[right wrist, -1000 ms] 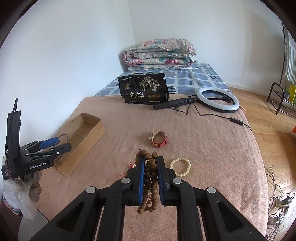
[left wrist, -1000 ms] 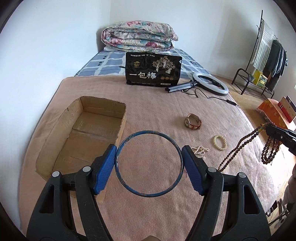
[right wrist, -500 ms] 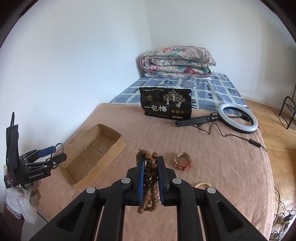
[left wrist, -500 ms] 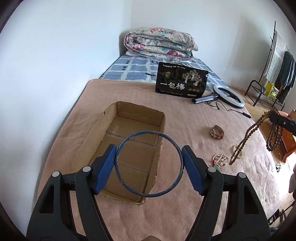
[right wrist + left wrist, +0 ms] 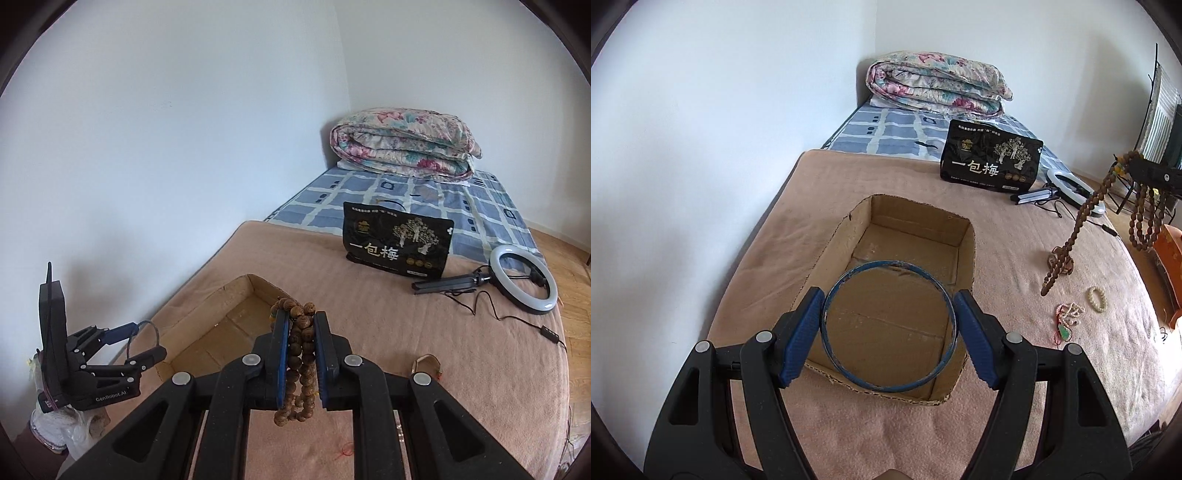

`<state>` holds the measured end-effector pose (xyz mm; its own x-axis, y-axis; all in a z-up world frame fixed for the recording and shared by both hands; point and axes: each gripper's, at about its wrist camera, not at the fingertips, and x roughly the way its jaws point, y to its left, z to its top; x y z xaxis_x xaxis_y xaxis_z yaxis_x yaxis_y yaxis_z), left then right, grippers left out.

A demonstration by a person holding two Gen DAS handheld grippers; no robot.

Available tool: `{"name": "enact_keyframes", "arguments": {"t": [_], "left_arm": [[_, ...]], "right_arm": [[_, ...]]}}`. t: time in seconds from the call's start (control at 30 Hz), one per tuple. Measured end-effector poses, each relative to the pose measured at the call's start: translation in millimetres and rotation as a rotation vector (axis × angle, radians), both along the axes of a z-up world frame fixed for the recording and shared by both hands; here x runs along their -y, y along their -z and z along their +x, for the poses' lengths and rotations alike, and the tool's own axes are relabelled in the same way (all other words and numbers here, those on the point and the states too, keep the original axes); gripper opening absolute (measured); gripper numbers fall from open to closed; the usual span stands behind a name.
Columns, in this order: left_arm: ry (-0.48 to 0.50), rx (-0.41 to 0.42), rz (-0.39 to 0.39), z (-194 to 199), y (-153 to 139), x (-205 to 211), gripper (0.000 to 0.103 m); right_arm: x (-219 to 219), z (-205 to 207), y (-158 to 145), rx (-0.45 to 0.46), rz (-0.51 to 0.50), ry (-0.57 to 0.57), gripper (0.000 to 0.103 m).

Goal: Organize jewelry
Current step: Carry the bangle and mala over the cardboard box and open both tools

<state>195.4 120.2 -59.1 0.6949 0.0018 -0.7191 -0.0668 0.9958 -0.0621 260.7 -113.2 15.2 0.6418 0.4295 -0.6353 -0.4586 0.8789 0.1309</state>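
Left gripper [image 5: 889,325] jaws wide, clamping thin blue metal bangle [image 5: 888,264] at 3 and 9 o'clock, above open brown cardboard box [image 5: 966,254]. Rigid, light, likely slippery.

Right gripper [image 5: 299,350] jaws narrow, pinching brown wooden bead strand [image 5: 300,343]; limp, swings, bunches.

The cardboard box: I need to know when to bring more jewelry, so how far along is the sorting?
Nothing looks done yet: the cardboard box shows only bare floor. In hand: the left tongs grip a blue bangle above the box, and the right tongs are shut on a wooden bead strand. Left on the blanket: a pearl bracelet, a pearl necklace with a green pendant and a watch.
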Motion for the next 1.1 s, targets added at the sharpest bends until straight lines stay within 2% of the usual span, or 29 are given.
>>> {"name": "enact_keyframes", "arguments": {"t": [0.57,0.93,1.1], "left_arm": [[-0.019,-0.023,-0.023,6.5,19.6,-22.2,0.074],[-0.046,-0.036,-0.016,10.8,37.7,-29.8,0.074],[-0.057,-0.027,0.018,10.0,41.6,-28.7,0.074]], "right_arm": [[-86.2,30.8,3.2,0.008,0.000,-0.115,0.011],[-114.0,57.2,39.1,-0.047,-0.028,-0.121,0.011],[-119.7,68.4,58.0,-0.073,-0.048,-0.113,0.011]]}}
